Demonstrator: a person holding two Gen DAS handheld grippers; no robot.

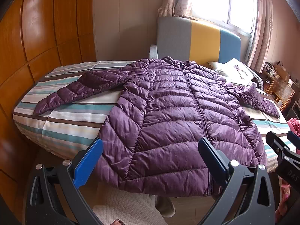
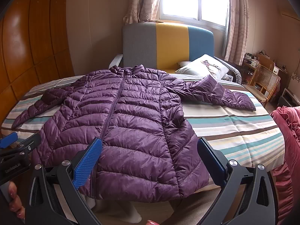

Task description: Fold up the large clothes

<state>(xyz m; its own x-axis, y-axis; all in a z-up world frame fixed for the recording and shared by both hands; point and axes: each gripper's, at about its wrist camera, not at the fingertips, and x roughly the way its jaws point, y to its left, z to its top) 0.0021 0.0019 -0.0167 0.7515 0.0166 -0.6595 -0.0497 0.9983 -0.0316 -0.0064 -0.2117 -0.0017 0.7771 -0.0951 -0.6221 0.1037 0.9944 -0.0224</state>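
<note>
A purple quilted puffer jacket [image 1: 168, 108] lies flat and zipped on the striped bed [image 1: 61, 120], hem toward me and hanging slightly over the near edge. Both sleeves are spread outward. It also shows in the right wrist view [image 2: 131, 116]. My left gripper [image 1: 151, 146] is open above the hem's left half, empty. My right gripper [image 2: 150, 146] is open above the hem's right half, empty. The right gripper also shows at the right edge of the left wrist view [image 1: 286, 150], and the left gripper at the left edge of the right wrist view [image 2: 16, 142].
A headboard [image 2: 168, 45] in grey, yellow and blue stands at the far end, with a white pillow [image 2: 204, 65] beside it. Wooden wardrobe doors [image 1: 37, 37] line the left. A pink fabric pile [image 2: 288, 131] and a wicker chair [image 2: 266, 82] are at the right.
</note>
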